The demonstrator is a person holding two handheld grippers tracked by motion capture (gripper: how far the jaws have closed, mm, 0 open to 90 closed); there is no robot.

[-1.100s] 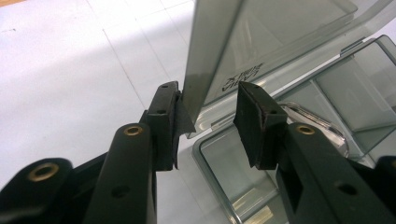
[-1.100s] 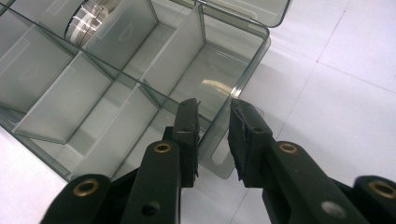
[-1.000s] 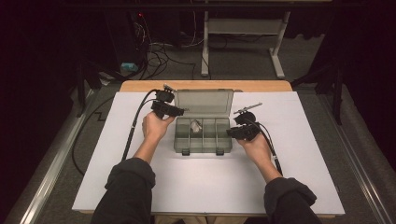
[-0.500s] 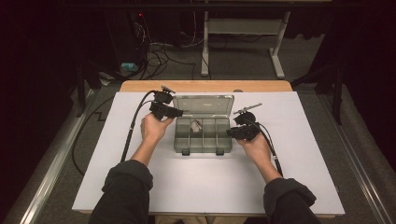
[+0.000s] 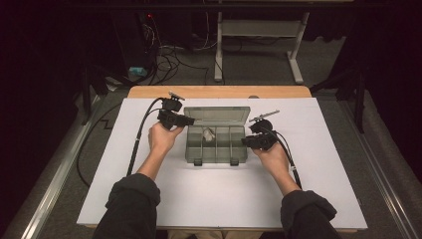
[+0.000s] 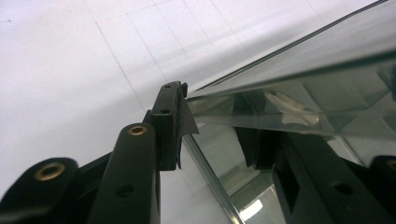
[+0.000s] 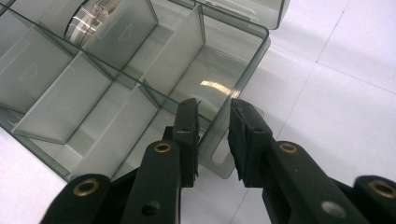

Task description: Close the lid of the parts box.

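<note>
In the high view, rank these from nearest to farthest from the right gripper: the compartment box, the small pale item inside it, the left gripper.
1. Compartment box: its right wall lies right against the right gripper.
2. Small pale item: in a middle compartment at the back of the box, further left.
3. Left gripper: at the box's far left corner, by the open lid.

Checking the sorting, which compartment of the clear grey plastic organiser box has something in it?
The middle compartment of the far row of the clear grey plastic organiser box; it holds a small pale item.

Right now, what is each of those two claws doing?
Left gripper: jaws astride the organizer box's lid; a grip cannot be told.
Right gripper: closed on the box's side wall.
</note>
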